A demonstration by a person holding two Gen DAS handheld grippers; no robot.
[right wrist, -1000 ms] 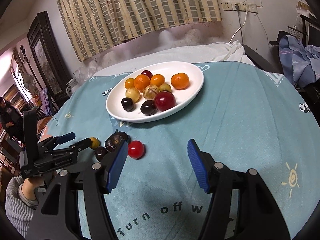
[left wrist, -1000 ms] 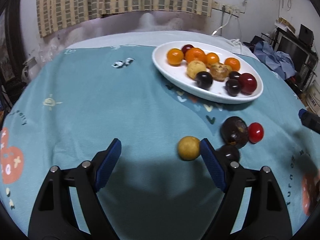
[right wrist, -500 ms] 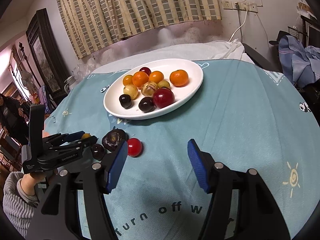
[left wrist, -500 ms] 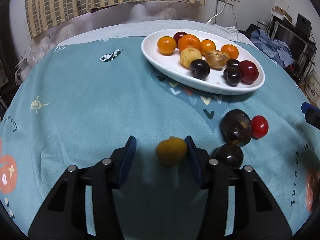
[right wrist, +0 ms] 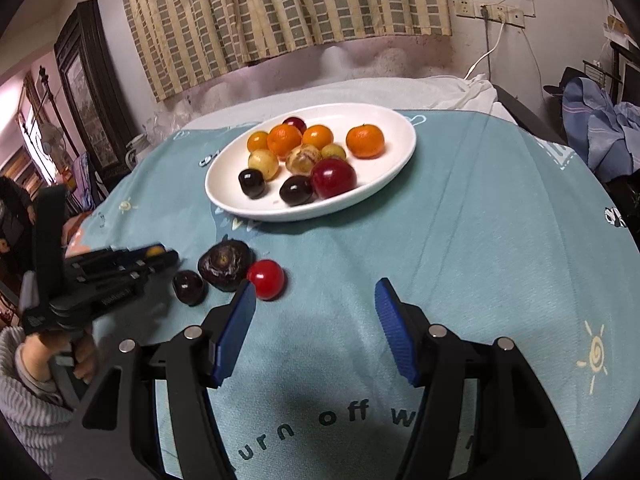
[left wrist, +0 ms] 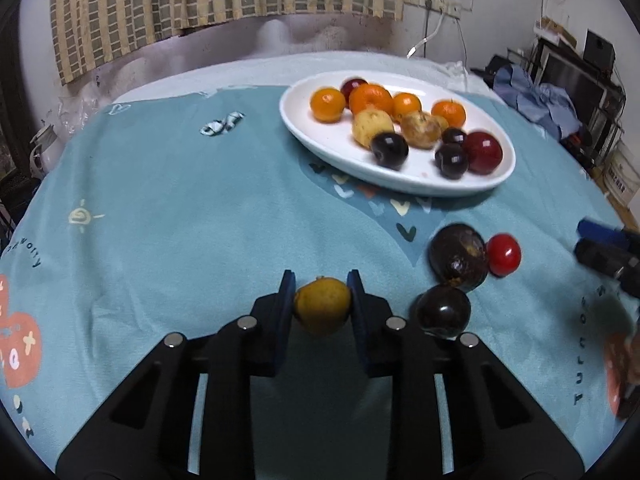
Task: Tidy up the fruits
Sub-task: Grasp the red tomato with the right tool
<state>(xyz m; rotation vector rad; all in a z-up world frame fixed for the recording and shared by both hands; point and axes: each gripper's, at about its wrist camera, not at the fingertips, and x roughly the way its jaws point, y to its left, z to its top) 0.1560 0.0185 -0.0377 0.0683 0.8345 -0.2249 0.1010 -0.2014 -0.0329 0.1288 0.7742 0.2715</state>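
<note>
Three fruits lie loose on the teal tablecloth, near its front-left edge as seen from the right wrist: a small dark plum, a larger brown wrinkled fruit touching it, and a red cherry tomato just beside that one. A fourth, the yellow fruit, sits pinched in the left gripper, whose jaws have just been closing and now press on both its sides; it looks to be resting on the cloth, though the view from above makes that hard to be sure of. Toward the far edge of the cloth stands the white oval plate, loaded with oranges, pale yellow fruits, dark plums and a big red one. The right gripper hangs over bare cloth with its blue pads spread apart, nothing between them, the tomato just beyond its left pad.
</note>
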